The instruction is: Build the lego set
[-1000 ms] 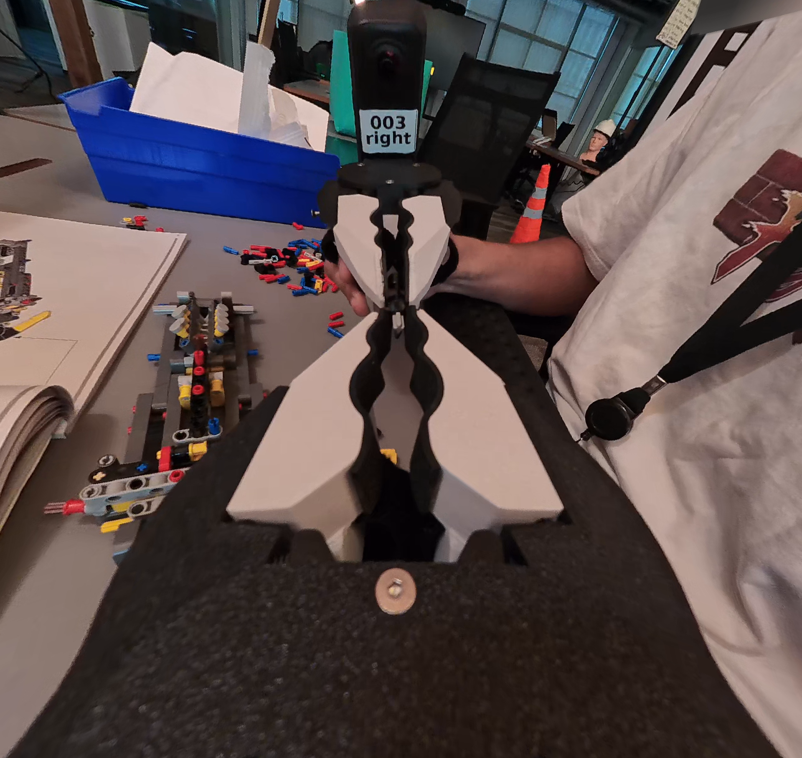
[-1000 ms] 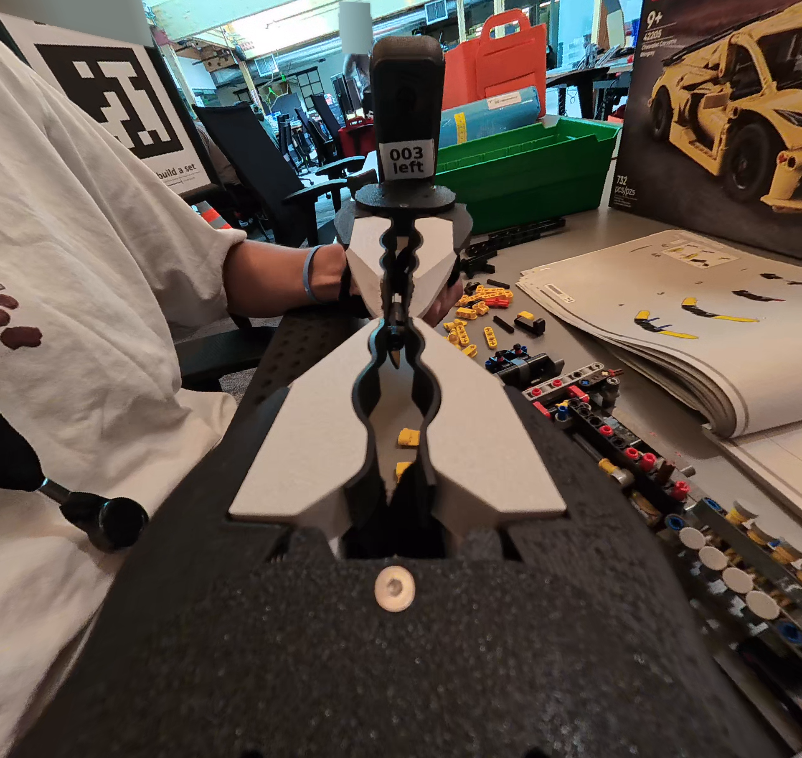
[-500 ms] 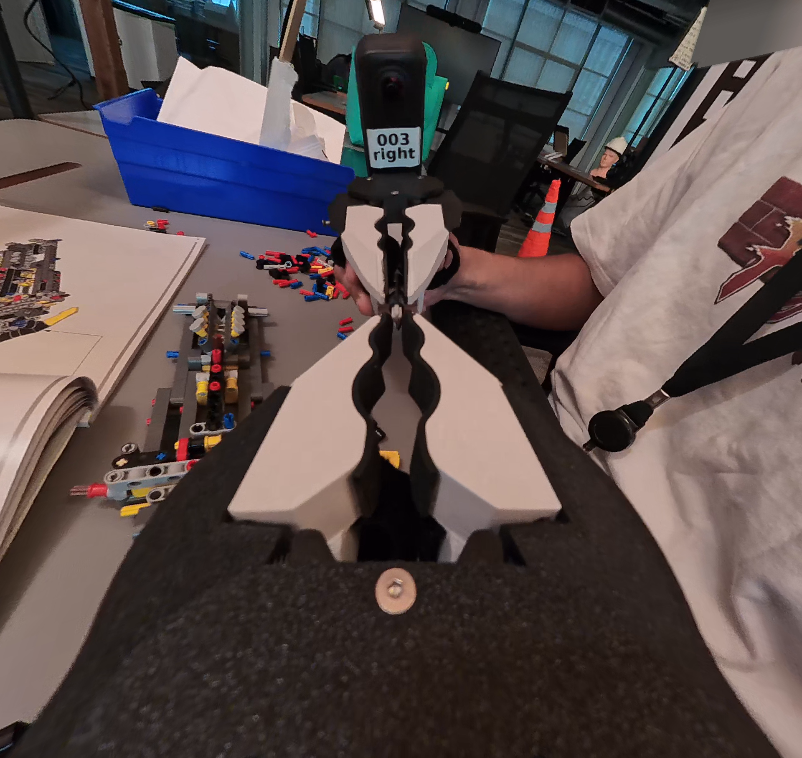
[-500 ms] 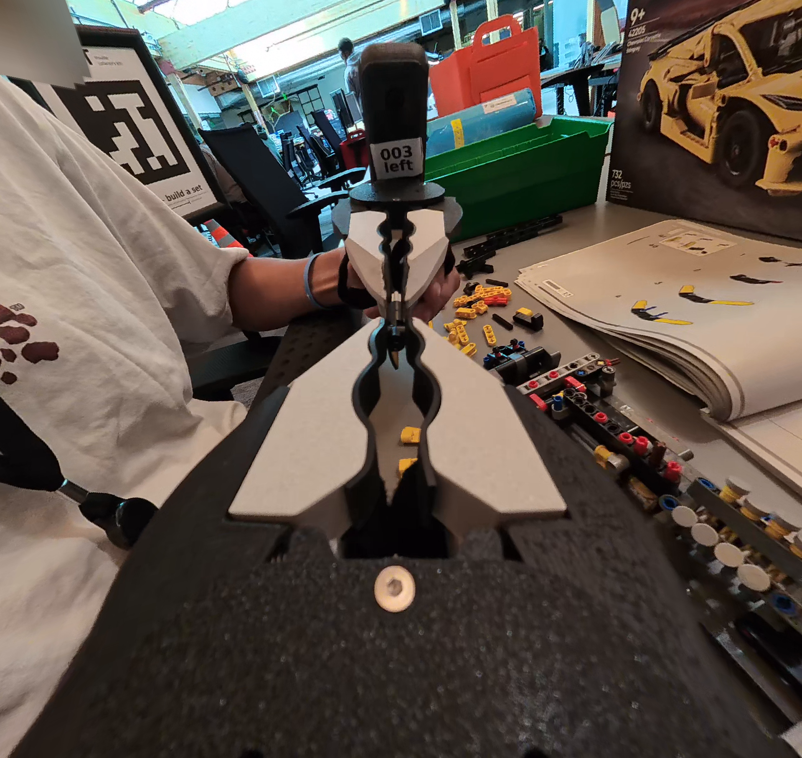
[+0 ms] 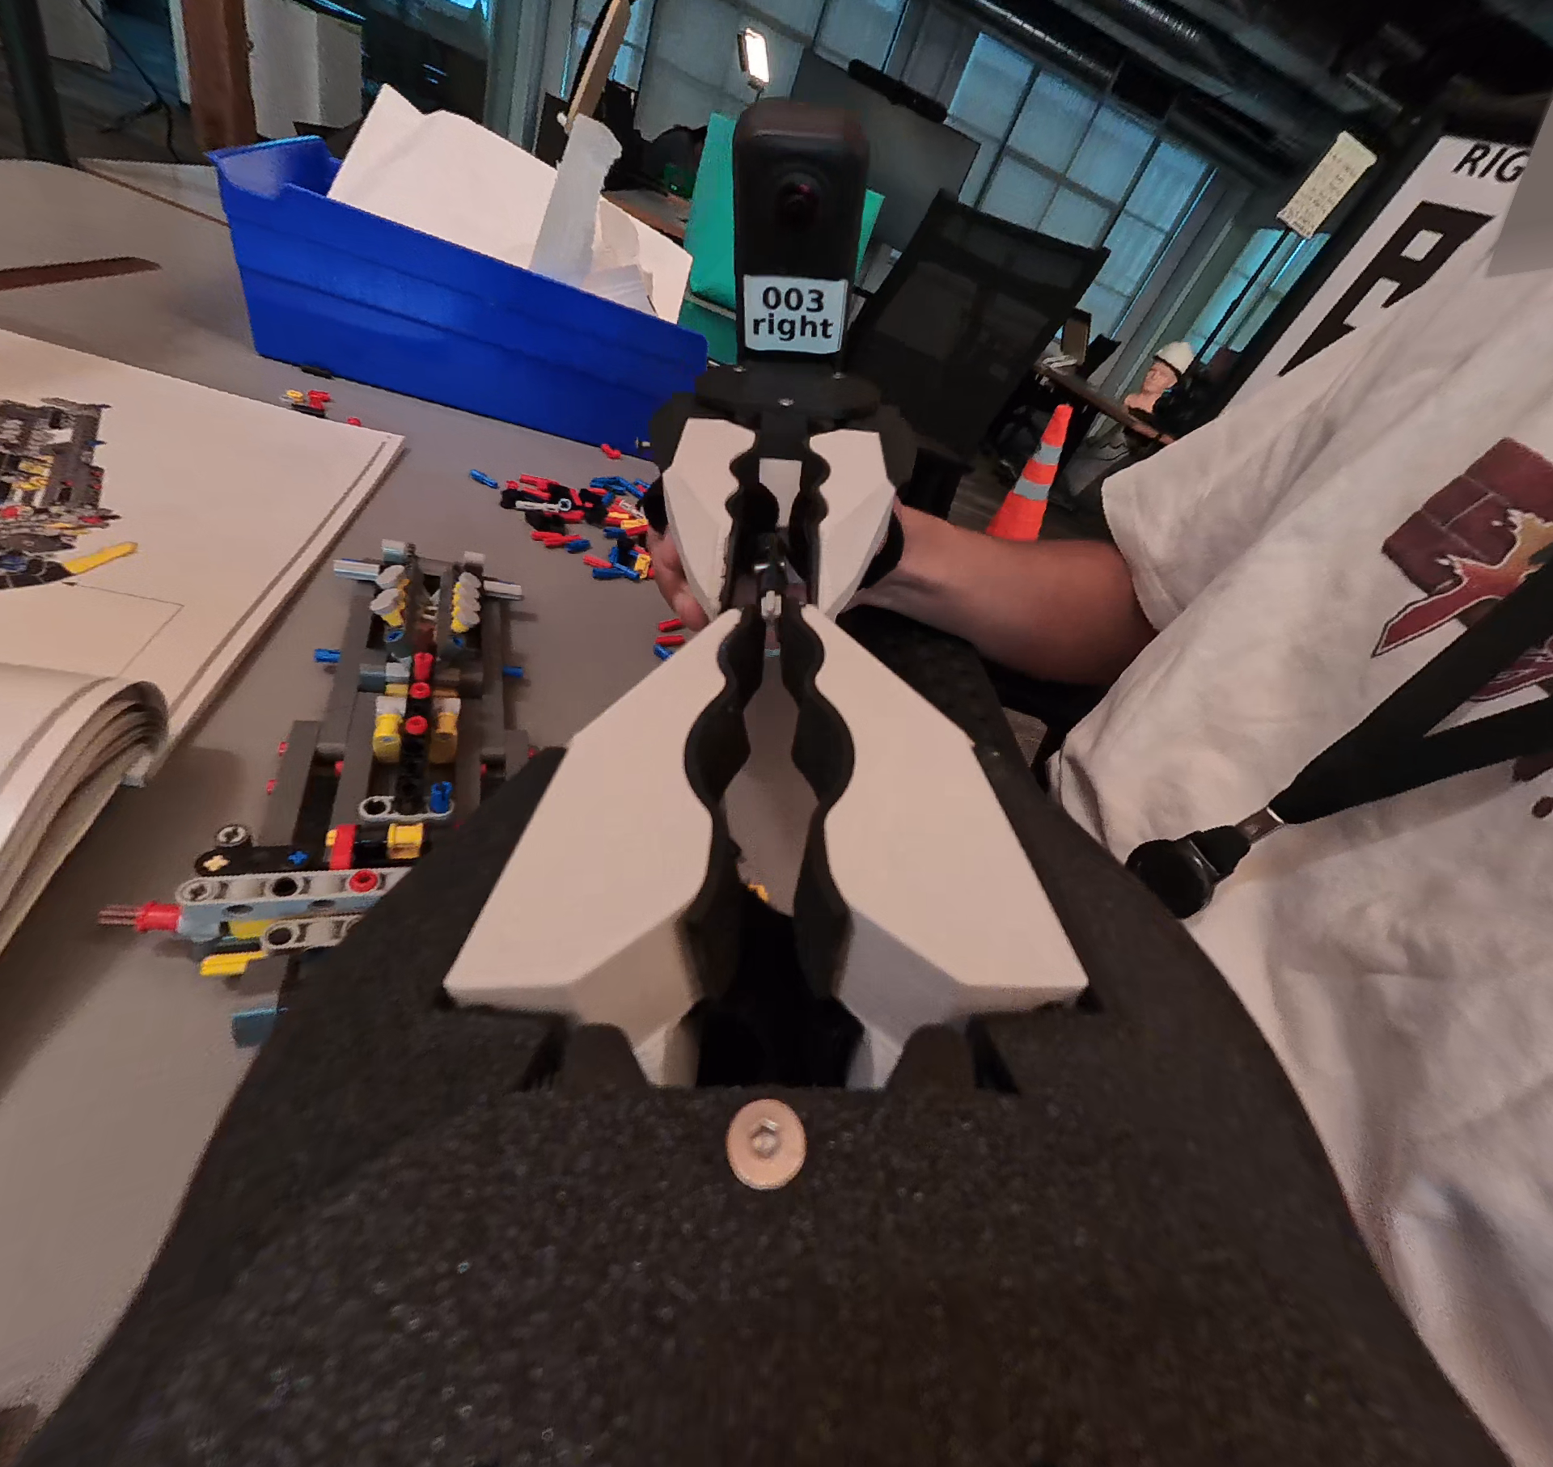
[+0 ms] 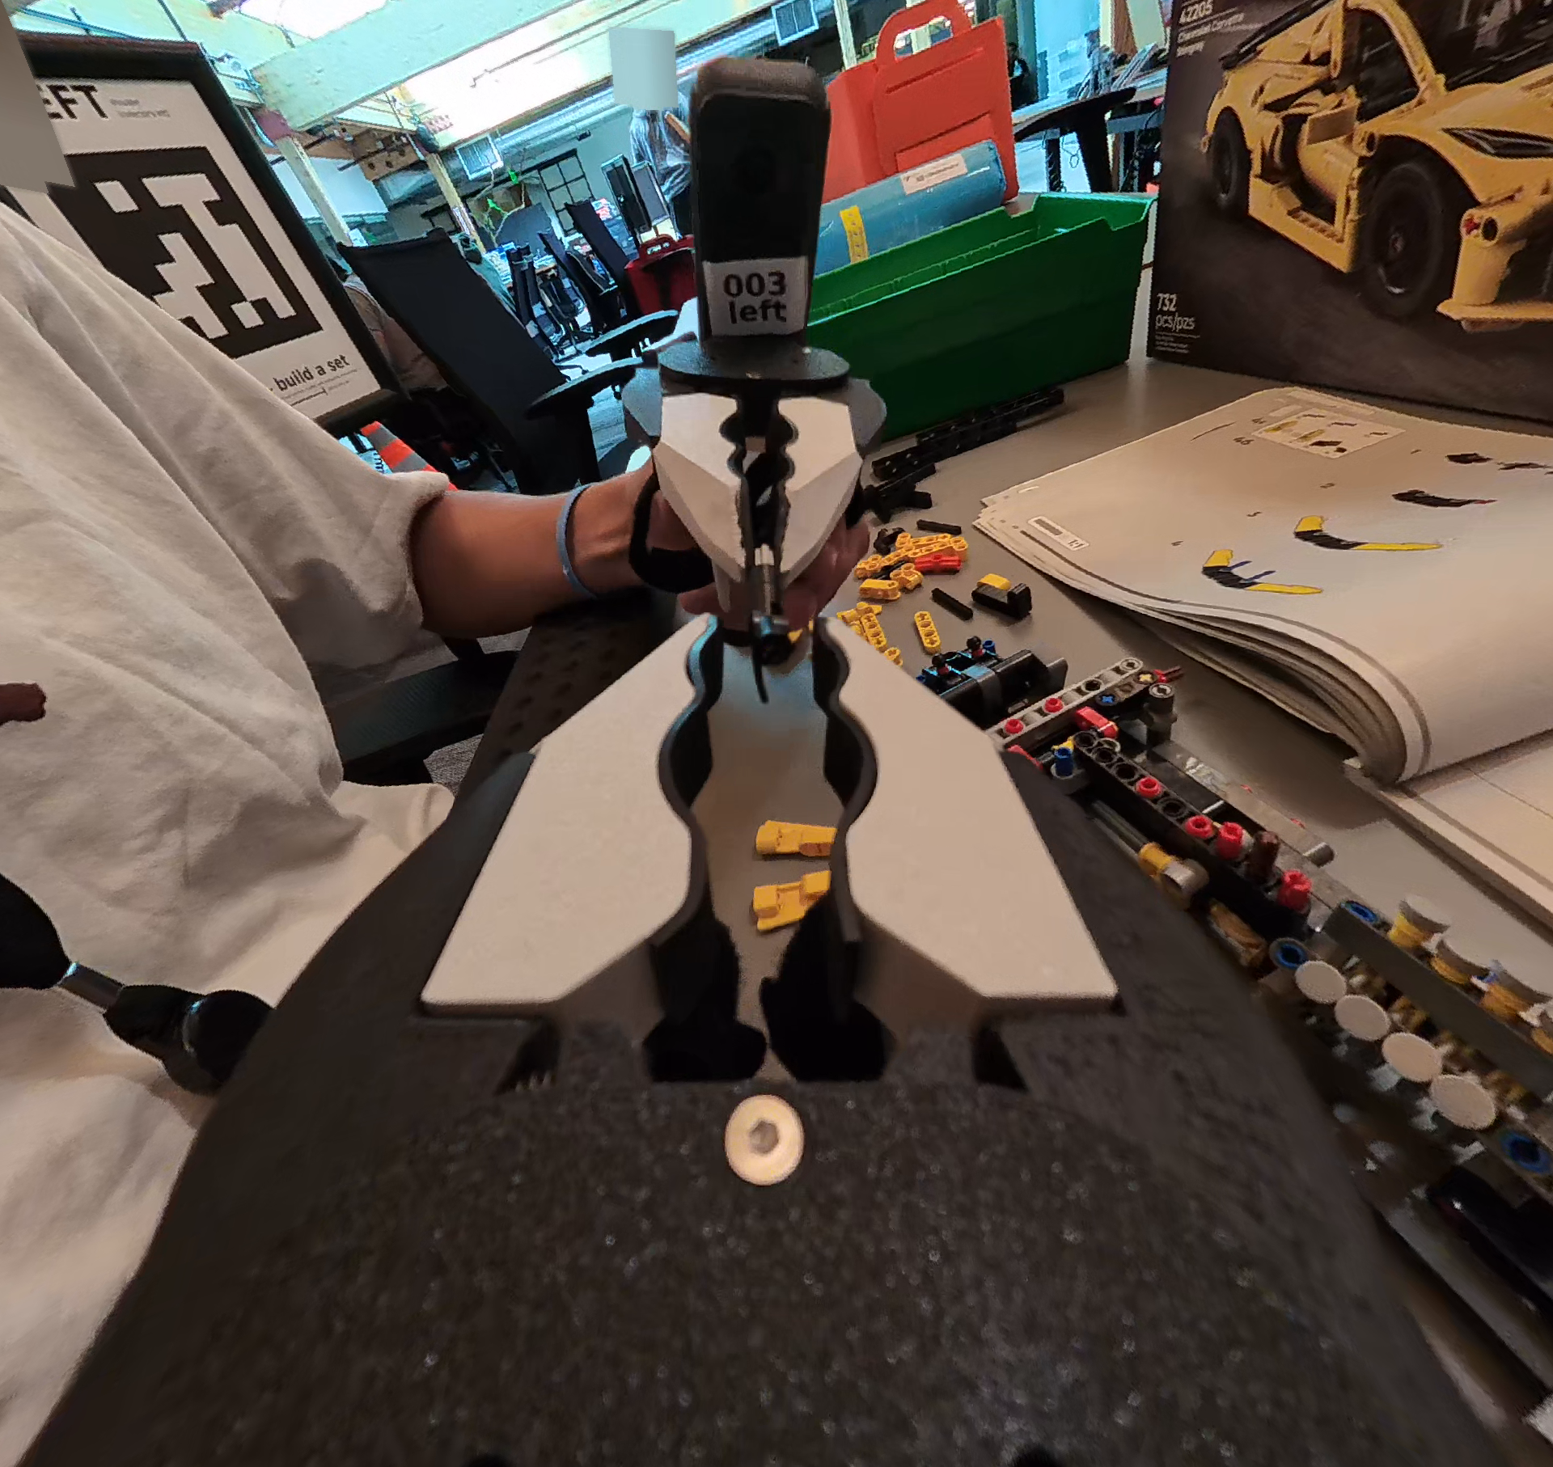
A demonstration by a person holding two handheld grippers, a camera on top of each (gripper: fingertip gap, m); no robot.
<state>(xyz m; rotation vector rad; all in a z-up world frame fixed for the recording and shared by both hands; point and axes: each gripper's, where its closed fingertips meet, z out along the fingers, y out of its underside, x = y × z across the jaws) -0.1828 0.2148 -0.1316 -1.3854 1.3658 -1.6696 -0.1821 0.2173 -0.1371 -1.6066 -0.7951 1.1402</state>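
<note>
**A:** Item one, the grippers?

**B:** Left gripper point(image 5: 769, 628): jaws closed to a sliver, pinching a small dark pin piece point(image 6: 769, 641). Right gripper point(image 6: 766, 637): jaws partly open, tips either side of that piece. Contact cannot be told. The two meet tip to tip above the table edge.

**A:** The build?

**B:** Chassis assembly point(image 5: 412, 712): flat on the grey table point(image 5: 546, 435), beside the open instruction book point(image 5: 210, 502), partly hidden by both gripper bodies.

**A:** Surroundings?

**B:** Red and blue pins point(image 5: 580, 511), scattered before a blue bin point(image 5: 437, 309). Yellow pieces point(image 6: 908, 553), loose near a green bin point(image 6: 966, 309). Two more yellow pieces point(image 6: 790, 838) seen between the right fingers. Set box point(image 6: 1345, 149), upright at the rear.
</note>
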